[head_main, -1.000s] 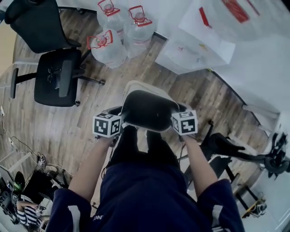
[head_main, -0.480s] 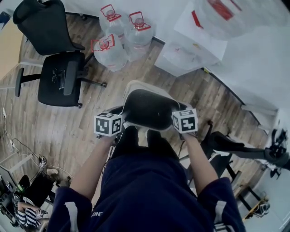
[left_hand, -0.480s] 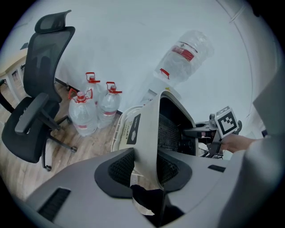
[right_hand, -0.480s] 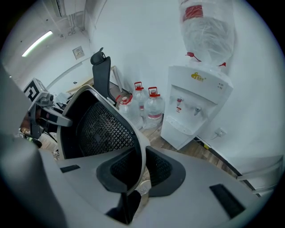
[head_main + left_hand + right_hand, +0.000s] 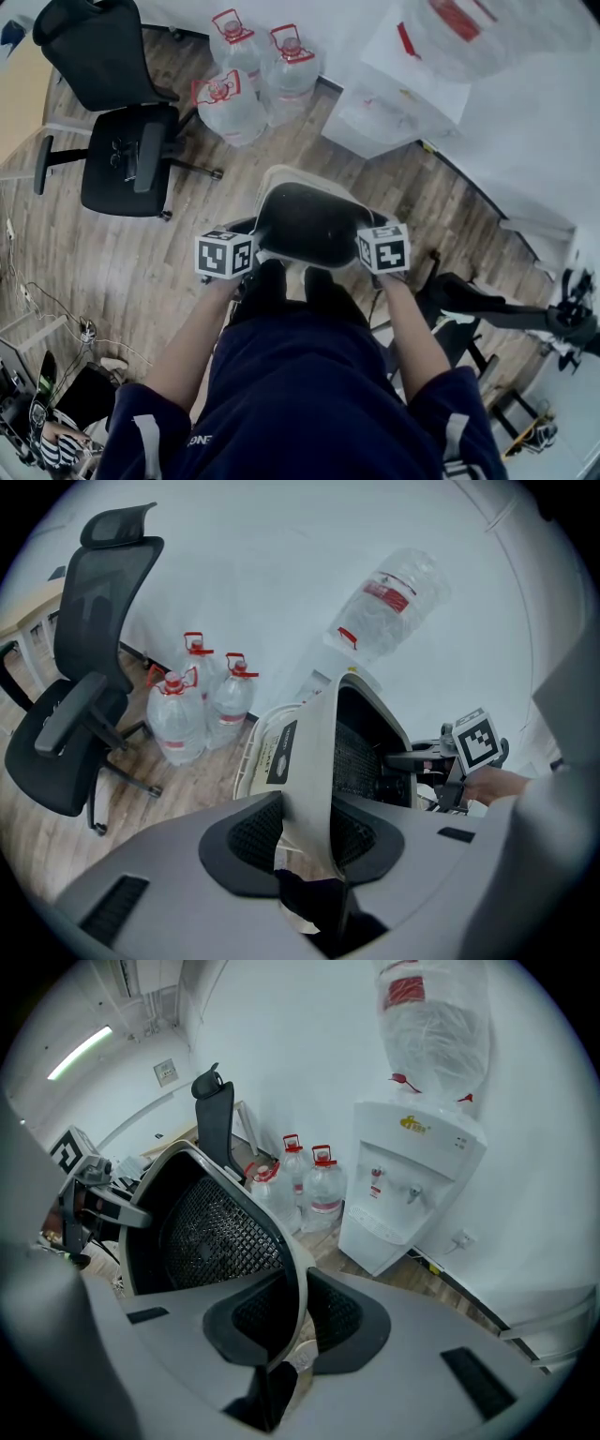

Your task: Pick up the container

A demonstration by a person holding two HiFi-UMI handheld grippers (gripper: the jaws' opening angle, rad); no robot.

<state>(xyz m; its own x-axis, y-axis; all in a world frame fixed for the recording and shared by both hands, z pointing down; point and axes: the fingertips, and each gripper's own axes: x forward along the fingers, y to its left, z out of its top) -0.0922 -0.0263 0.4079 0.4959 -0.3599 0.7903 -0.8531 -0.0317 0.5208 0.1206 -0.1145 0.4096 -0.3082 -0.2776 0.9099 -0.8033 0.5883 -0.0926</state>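
On the container (image 5: 317,761), an unreadable label (image 5: 281,752).

The person wears a dark navy short-sleeved top (image 5: 309,394) with a white stripe (image 5: 148,439) down each sleeve and small white lettering (image 5: 199,441) low on the left side, over dark trousers (image 5: 265,289). The left gripper (image 5: 251,251) and right gripper (image 5: 367,246) share one build: a smooth pale grey shell, rounded black pads (image 5: 339,1311) with a fine mesh texture, narrow dark slots (image 5: 476,1370) in the shell, and a white cube (image 5: 382,249) printed with black square markers.
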